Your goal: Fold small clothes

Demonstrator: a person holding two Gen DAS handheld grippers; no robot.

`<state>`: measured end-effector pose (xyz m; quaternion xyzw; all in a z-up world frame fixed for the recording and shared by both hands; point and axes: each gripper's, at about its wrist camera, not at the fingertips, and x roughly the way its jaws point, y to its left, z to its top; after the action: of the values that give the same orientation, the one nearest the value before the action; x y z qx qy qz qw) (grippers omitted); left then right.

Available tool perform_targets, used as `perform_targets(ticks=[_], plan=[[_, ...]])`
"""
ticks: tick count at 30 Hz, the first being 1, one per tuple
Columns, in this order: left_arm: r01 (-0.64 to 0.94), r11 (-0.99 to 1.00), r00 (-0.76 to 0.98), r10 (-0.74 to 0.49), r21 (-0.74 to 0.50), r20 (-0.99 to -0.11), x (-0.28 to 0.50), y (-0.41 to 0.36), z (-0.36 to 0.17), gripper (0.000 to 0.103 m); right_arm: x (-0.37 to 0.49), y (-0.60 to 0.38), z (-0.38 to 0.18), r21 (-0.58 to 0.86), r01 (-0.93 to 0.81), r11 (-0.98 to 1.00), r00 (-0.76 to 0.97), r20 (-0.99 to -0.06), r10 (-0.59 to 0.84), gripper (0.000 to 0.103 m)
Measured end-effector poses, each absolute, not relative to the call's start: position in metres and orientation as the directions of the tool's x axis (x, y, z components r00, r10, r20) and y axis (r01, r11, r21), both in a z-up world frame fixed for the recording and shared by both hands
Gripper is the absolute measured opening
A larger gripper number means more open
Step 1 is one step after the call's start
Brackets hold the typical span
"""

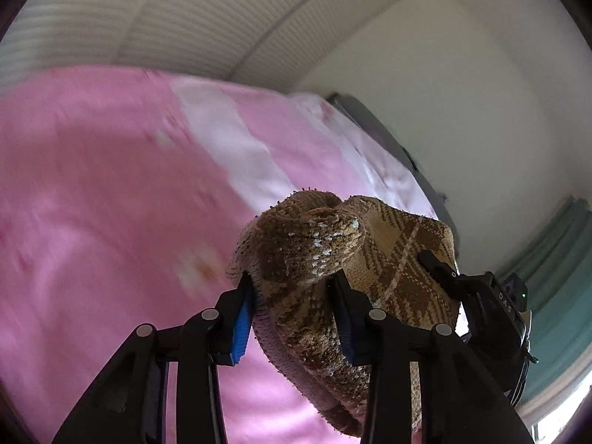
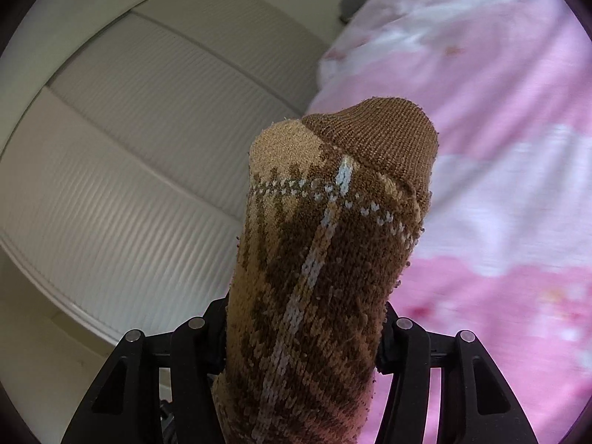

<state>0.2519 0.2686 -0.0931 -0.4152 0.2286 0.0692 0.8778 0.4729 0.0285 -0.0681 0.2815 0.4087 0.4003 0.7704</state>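
Observation:
A brown and tan plaid knitted sock [image 1: 318,251] is held in the air above a pink bed sheet [image 1: 111,203]. My left gripper [image 1: 292,307] is shut on a bunched part of it, with its blue pads [image 1: 242,318] pressed against the knit. The other gripper [image 1: 492,307] shows at the right of the left wrist view, holding the sock's far end. In the right wrist view the sock [image 2: 325,259] stands up between the fingers of my right gripper [image 2: 303,329], which is shut on it; its dark brown toe [image 2: 384,137] points away.
The pink and white floral sheet [image 2: 499,148] covers the bed below both grippers. White ribbed wardrobe doors [image 2: 129,148] and a pale wall [image 1: 462,92] stand behind. A teal curtain [image 1: 562,296] hangs at the right of the left wrist view.

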Motion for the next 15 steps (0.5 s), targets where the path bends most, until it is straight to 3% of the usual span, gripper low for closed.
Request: perform_targets(ticks=[7,15], plan=[[-0.395,0.632,0.880,0.052,-0.666,-0.473,0.265,0.400,-0.100,0.038,0.509,0.184,-0.083,0.789,-0.426,0.443,0.251,-0.368,0.896,0.056],[-0.422,0.630,0.860,0.049,-0.652,-0.508,0.315,0.472,-0.164,0.039,0.565,0.262,-0.133,0.770,-0.408,0.490,0.230,-0.432,0.872,0.056]])
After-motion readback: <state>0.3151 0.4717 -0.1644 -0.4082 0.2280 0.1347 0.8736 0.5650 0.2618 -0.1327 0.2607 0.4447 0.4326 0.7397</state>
